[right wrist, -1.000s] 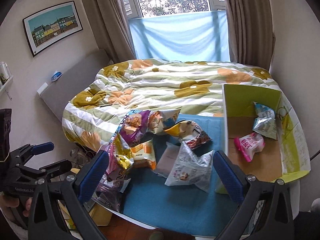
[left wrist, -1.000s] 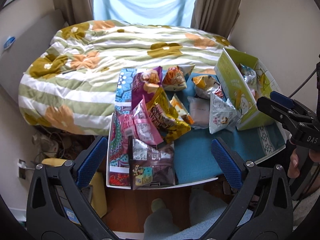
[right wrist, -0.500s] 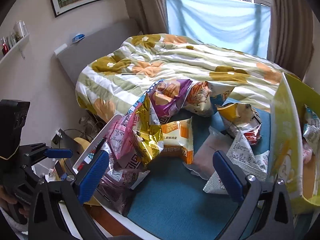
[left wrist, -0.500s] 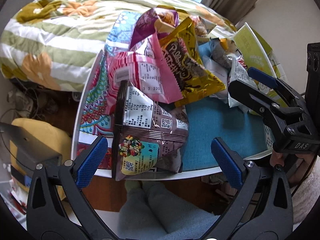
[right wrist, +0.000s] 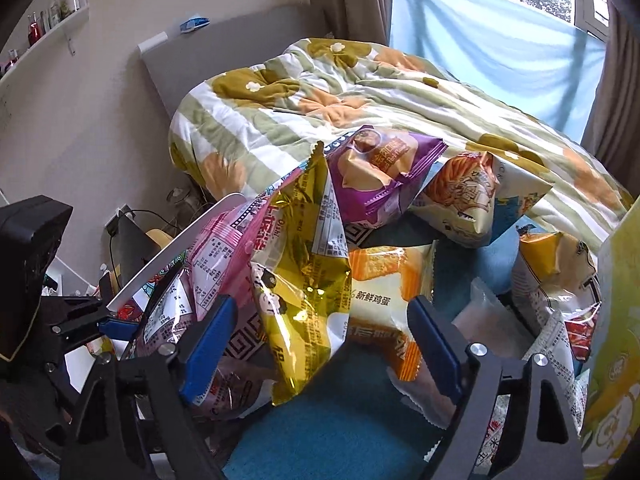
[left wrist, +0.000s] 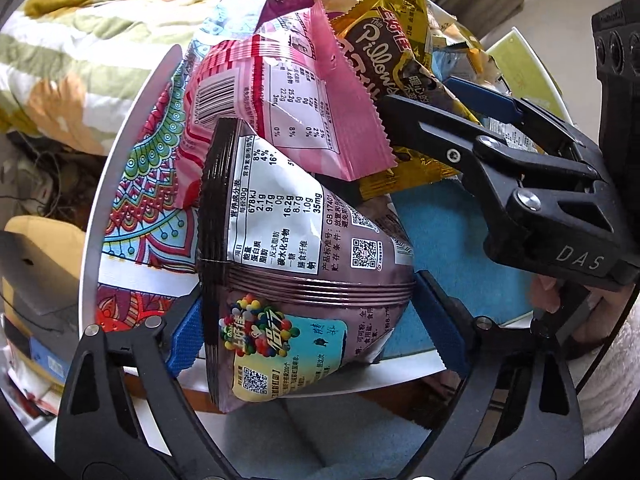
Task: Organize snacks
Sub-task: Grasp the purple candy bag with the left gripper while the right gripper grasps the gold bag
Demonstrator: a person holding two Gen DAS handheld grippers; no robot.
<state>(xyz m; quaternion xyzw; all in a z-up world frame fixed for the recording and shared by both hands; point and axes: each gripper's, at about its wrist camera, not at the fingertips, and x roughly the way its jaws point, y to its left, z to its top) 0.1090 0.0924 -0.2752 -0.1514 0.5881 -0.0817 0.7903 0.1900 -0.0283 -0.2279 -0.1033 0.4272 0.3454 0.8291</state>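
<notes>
A brown candy bag [left wrist: 304, 248] lies at the table's front edge, between the blue pads of my left gripper [left wrist: 312, 326]. Its jaws are closing; the pads sit at the bag's sides without visibly squeezing it. A pink bag [left wrist: 280, 92] and a gold pillow-snack bag [left wrist: 392, 60] lean behind it. My right gripper [right wrist: 320, 344] straddles that gold bag [right wrist: 304, 292], jaws closing, with no pressing that I can see. It also shows in the left wrist view, as my right gripper [left wrist: 420, 92]. An orange egg-roll packet [right wrist: 384, 280] lies just behind the gold bag.
More snacks stand further back: a purple bag [right wrist: 384, 168] and a tiger-print bag [right wrist: 460, 196]. A yellow-green box [right wrist: 616, 320] stands at the right. The blue cloth [right wrist: 340, 432] covers the white table [left wrist: 120, 160]. A quilted bed [right wrist: 320, 92] lies beyond.
Both grippers have come down close onto the snack pile. Each pair of jaws has narrowed, the left around the brown bag and the right around the gold bag.
</notes>
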